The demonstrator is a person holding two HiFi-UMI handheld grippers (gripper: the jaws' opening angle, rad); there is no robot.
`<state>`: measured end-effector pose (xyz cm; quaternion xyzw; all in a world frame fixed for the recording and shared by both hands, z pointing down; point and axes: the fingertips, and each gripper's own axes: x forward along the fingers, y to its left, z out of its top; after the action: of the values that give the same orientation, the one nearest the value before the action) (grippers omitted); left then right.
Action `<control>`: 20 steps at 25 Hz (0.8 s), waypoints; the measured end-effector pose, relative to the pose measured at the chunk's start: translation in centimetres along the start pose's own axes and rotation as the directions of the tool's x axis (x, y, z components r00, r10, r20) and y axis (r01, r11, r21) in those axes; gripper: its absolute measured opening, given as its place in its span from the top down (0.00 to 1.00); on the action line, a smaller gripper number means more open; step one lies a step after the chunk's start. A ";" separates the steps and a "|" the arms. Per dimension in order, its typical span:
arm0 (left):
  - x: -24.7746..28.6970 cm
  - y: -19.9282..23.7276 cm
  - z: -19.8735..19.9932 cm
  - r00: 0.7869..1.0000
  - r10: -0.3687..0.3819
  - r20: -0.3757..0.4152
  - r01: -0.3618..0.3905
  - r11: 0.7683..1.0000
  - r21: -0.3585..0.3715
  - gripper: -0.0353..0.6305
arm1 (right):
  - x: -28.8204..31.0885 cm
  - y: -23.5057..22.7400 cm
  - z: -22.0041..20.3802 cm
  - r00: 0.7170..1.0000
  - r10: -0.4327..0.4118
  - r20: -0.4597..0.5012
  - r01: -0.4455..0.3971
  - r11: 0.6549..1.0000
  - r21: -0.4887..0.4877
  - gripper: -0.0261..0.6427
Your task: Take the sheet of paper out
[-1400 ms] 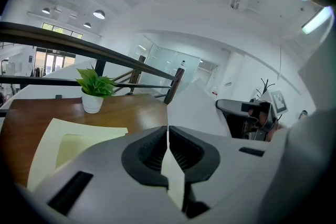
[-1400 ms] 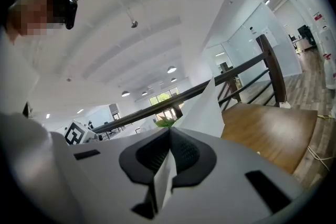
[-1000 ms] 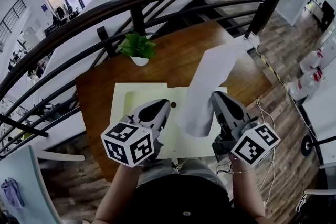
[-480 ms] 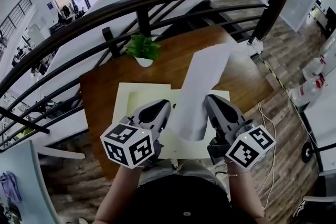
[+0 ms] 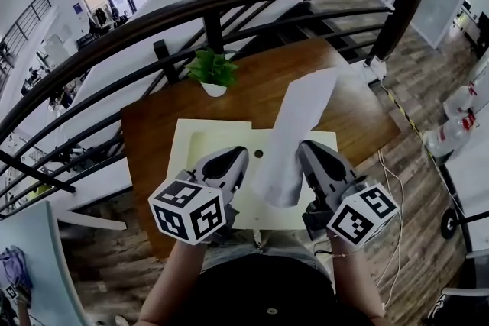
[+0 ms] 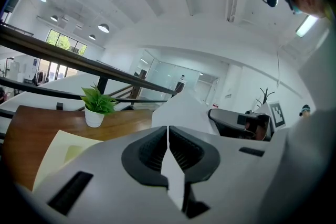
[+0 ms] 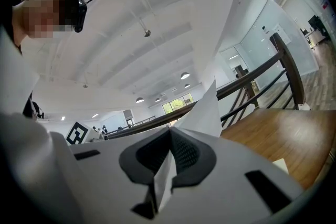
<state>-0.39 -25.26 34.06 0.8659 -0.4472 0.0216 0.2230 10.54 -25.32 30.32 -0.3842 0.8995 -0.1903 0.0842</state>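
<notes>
The white sheet of paper (image 5: 296,130) stands up off the table, its top leaning away to the right. My right gripper (image 5: 307,151) is shut on its lower right edge, and the sheet (image 7: 206,105) rises past the jaws in the right gripper view. My left gripper (image 5: 234,158) is at the sheet's lower left. A white strip of the sheet (image 6: 174,178) sits pinched between its shut jaws, and more of the sheet (image 6: 181,112) shows beyond them. A flat cream envelope (image 5: 200,143) lies on the wooden table (image 5: 252,91) under both grippers.
A small potted plant (image 5: 212,71) stands at the table's far edge, left of the sheet. A dark curved railing (image 5: 229,0) runs behind the table. The table's right corner (image 5: 393,132) drops to a wood floor with cables (image 5: 391,183).
The right gripper has drawn in to the left, closer to the left gripper, with the sheet still upright. The view has shifted slightly; the left gripper has hardly moved.
</notes>
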 end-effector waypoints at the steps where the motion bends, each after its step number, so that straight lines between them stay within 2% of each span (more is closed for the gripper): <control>1: 0.0 0.0 0.0 1.000 0.001 0.001 -0.001 1.000 0.000 0.91 | 0.0 0.0 -0.1 1.000 0.000 -0.002 0.000 1.000 0.000 0.92; 20: 0.5 0.9 -0.2 1.000 0.006 -0.004 -0.006 1.000 -0.020 0.91 | 1.8 0.4 -1.2 0.999 0.026 -0.046 -0.026 1.000 0.000 0.92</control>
<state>-0.75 -25.97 34.66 0.8622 -0.4495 0.0194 0.2327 8.69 -26.02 31.25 -0.3678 0.9063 -0.1975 0.0660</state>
